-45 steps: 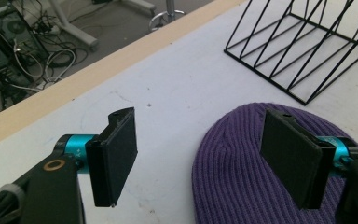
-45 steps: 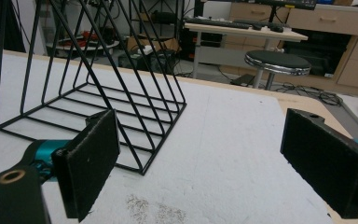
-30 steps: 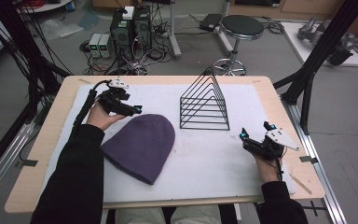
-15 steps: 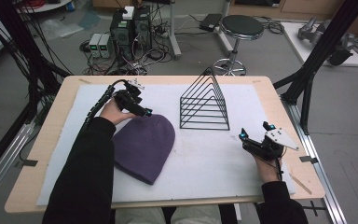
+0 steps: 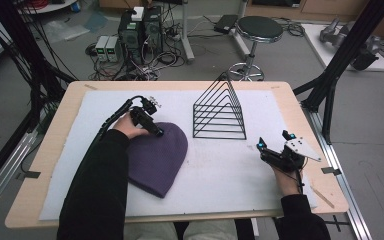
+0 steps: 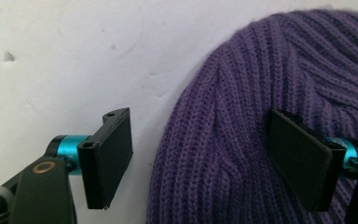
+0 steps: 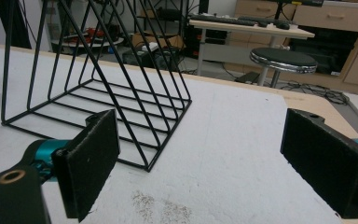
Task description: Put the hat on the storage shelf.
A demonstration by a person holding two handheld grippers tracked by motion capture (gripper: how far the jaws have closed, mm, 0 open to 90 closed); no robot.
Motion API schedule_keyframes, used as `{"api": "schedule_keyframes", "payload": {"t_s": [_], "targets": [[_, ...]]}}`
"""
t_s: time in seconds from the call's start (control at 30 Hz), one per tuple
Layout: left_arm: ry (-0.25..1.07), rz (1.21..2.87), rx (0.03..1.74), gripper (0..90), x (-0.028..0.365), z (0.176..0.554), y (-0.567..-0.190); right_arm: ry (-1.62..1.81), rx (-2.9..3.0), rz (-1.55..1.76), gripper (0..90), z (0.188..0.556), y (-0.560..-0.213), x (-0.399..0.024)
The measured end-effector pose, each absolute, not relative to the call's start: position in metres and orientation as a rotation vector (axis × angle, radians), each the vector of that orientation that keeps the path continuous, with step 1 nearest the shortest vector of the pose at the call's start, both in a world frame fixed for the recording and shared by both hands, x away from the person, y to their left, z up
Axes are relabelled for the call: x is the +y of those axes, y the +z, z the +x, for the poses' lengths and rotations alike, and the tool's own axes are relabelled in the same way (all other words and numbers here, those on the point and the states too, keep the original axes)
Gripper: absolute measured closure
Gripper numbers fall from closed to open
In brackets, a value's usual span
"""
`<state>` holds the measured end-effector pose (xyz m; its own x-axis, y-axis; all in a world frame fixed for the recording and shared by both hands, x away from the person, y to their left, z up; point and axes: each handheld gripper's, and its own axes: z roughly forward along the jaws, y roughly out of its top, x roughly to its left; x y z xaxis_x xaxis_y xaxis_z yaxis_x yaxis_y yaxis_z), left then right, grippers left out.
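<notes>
Purple knit beanie point(image 5: 159, 156), lying flat on the white mat point(image 5: 230, 175) left of centre; long axis runs from the rounded crown at about 1 o'clock to the open brim at about 7 o'clock. Left gripper point(image 5: 152, 127), at the crown's 11 o'clock edge: jaws spread, one over the knit, one over bare mat beside it, nothing clamped point(image 6: 200, 154). Black wire rack point(image 5: 219, 111), at 2 o'clock from the beanie, apart from it. Right gripper point(image 5: 275, 141), at 4 o'clock on the mat: jaws parted, empty.
</notes>
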<state>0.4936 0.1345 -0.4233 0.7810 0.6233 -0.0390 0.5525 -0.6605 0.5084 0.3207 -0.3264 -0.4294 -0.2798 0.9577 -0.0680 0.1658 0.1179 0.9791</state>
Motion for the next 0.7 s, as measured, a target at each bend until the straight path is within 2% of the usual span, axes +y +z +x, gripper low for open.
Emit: {"api": "schedule_keyframes", "payload": {"t_s": [0.27, 0.37, 0.47, 0.53, 0.57, 0.63, 0.7], "targets": [[0.175, 2.439, 0.895, 26.0, 0.135, 0.492, -0.425, 1.247, 1.602, 1.122, 11.0, 0.320, -0.429, -0.326], [0.179, 2.436, 0.891, 30.1, 0.138, 0.491, -0.424, 1.246, 1.602, 1.123, 11.0, 0.320, -0.429, -0.326], [0.178, 2.424, 0.888, 43.7, 0.138, 0.489, -0.423, 1.246, 1.603, 1.120, 11.0, 0.321, -0.430, -0.326], [0.158, 2.418, 0.882, 59.5, 0.137, 0.487, -0.422, 1.244, 1.607, 1.114, 11.0, 0.321, -0.430, -0.326], [0.132, 2.406, 0.876, 59.5, 0.138, 0.486, -0.422, 1.244, 1.607, 1.114, 11.0, 0.321, -0.430, -0.326], [0.109, 2.379, 0.888, 74.2, 0.139, 0.484, -0.423, 1.247, 1.605, 1.127, 11.0, 0.320, -0.429, -0.325], [0.090, 2.359, 0.908, 76.8, 0.141, 0.483, -0.423, 1.248, 1.602, 1.123, 11.0, 0.320, -0.429, -0.325]]}}
